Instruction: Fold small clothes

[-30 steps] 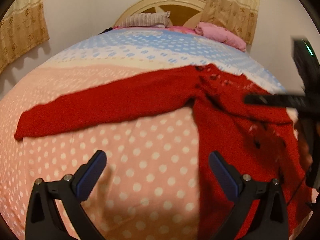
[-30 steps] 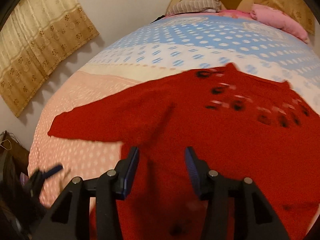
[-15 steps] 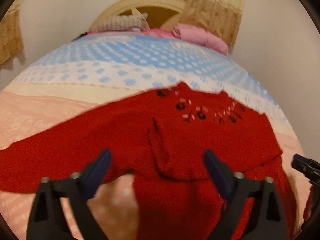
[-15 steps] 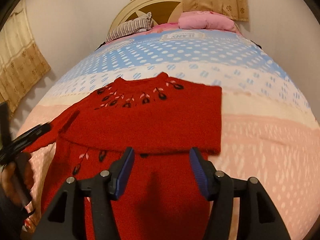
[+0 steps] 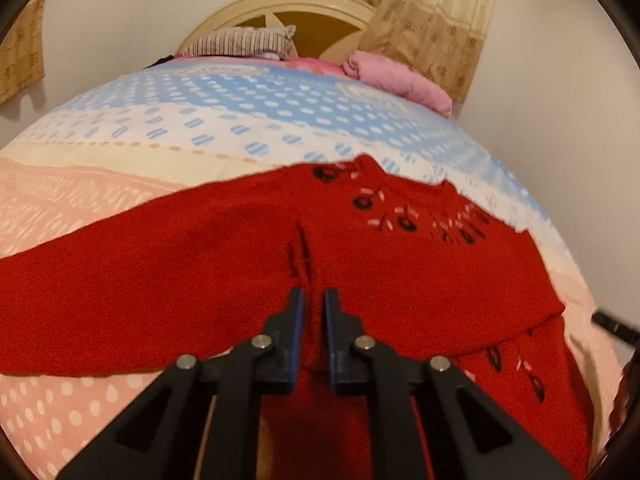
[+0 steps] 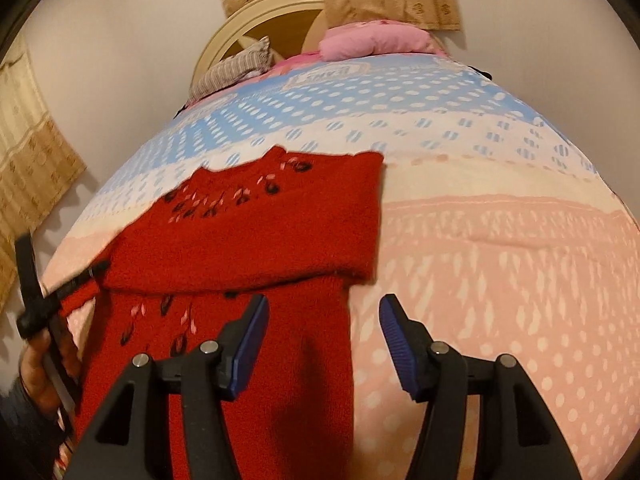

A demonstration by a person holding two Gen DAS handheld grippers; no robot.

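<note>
Since the earlier frames the left gripper [image 5: 313,312] has gone from spread wide above the bed to nearly pressed together, with a ridge of the red sweater [image 5: 224,280] pinched between its blue pads near the armpit seam. The right gripper [image 6: 320,320] has kept its spread and now hangs over the sweater's right edge, holding nothing.

Findings, left wrist view: the pinch sits where the left sleeve [image 5: 100,280] meets the body. A short vertical pucker rises just ahead of the jaws, so the knit is under some pull. The sleeve lies stretched out flat to the left across the bedspread [image 5: 200,120].

Findings, right wrist view: the right sleeve [image 6: 280,236] is already folded across the chest, its cuff edge lying near the sweater's right side. The lower body [image 6: 280,360] extends toward the camera. The embroidered yoke points toward the headboard, with the pink pillow [image 6: 372,38] well apart from the work.

Assessment: the step in hand appears to be folding the left sleeve inward to match the right.

Recommendations:
- The grip looks shallow and taken at the shoulder, not the cuff; lifting from here will drag the sleeve's length. Raise it high enough for the cuff to clear the bed.
- Carry it across in one arc and lay it on the folded right sleeve.
- Use the right gripper to pin the body, since loose knit tends to slide.
</note>
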